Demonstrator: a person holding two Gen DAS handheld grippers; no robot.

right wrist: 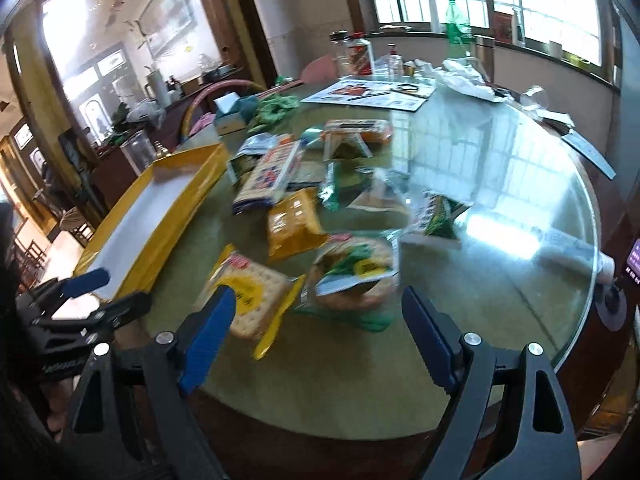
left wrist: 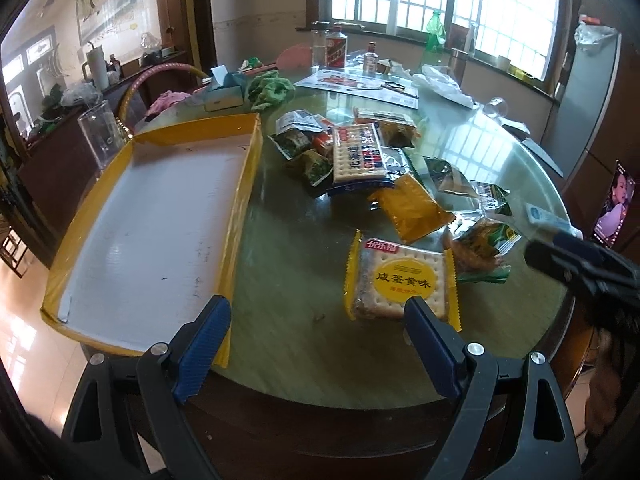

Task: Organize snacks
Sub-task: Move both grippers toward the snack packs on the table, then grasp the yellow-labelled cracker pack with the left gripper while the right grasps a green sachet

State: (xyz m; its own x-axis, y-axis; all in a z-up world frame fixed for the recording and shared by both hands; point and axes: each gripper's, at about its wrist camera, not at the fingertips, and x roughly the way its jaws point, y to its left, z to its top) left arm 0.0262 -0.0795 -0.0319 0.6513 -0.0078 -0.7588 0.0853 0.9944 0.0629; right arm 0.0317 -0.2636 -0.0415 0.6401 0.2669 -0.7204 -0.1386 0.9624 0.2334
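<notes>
Several snack packets lie scattered on a round glass-topped table [left wrist: 304,360]. Nearest me is a yellow cracker pack [left wrist: 400,280] [right wrist: 256,296], then a round cake in a green wrapper [left wrist: 480,248] [right wrist: 356,276], an orange packet [left wrist: 412,208] [right wrist: 292,224] and a long blue-and-red cracker pack [left wrist: 358,154] [right wrist: 272,172]. A yellow-rimmed tray [left wrist: 240,208] [right wrist: 168,224] with a white floor holds nothing. My left gripper [left wrist: 318,316] stands open above the table's near edge, its right finger over the cracker pack's corner. My right gripper [right wrist: 318,308] is open, just short of the green-wrapped cake.
Farther back on the table are a tissue box [left wrist: 224,94], a green cloth [left wrist: 270,88], bottles [left wrist: 334,46], a printed sheet [left wrist: 360,84] and a plastic bag [left wrist: 444,84]. A clear cup [left wrist: 100,134] stands left of the tray. A phone [left wrist: 614,204] glows at the right.
</notes>
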